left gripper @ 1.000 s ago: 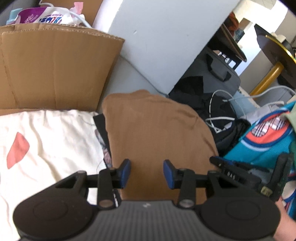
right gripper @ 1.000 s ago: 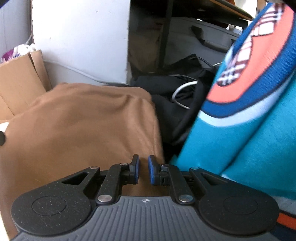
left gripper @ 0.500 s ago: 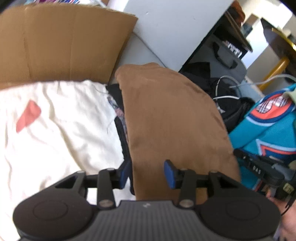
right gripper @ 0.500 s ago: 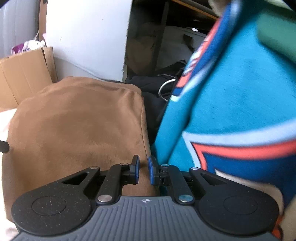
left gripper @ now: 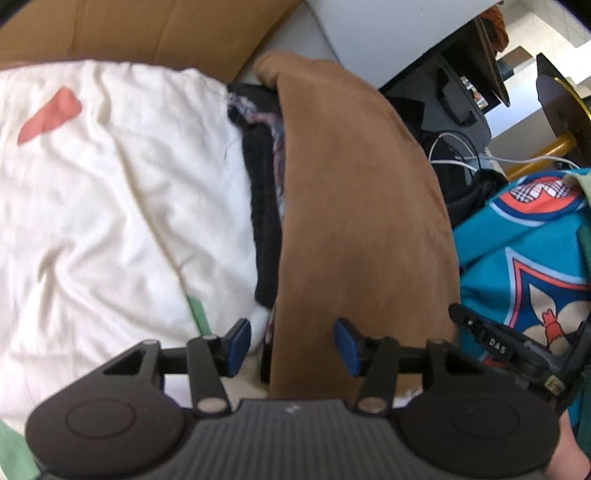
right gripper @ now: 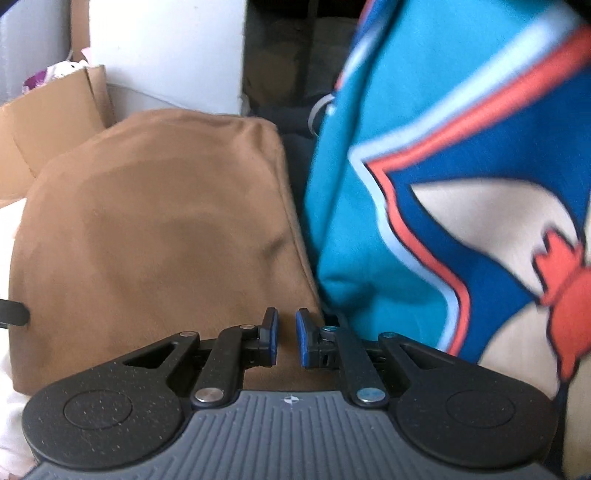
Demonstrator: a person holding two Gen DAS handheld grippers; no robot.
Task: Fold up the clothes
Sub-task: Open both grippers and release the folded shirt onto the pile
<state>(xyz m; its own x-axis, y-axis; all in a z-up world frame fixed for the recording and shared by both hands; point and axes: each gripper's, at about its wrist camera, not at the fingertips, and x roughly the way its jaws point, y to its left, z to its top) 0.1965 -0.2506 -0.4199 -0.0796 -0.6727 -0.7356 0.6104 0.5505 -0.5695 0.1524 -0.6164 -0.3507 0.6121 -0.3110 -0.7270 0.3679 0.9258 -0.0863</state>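
A folded brown garment (left gripper: 362, 221) lies in the middle of the left wrist view, next to a crumpled white garment (left gripper: 110, 203) with a red patch. My left gripper (left gripper: 291, 345) hovers over the brown garment's near left edge. Its jaws are closing, the edge lies below the gap, and the pads are not pressing on it. In the right wrist view my right gripper (right gripper: 287, 334) sits over the brown garment (right gripper: 155, 229) with only a narrow slit and nothing in it. A teal garment (right gripper: 424, 147) with a blue and orange print hangs close on the right.
A dark garment (left gripper: 262, 221) is wedged between the white and brown ones. Cardboard (left gripper: 147, 29) stands behind, beside a white panel (right gripper: 166, 48). Black bags and white cables (left gripper: 454, 147) lie beyond the brown garment. The teal garment (left gripper: 524, 258) fills the right side.
The left gripper has come down and closer over the brown garment's near edge. In the right wrist view the teal garment has swung in and now covers most of the right half.
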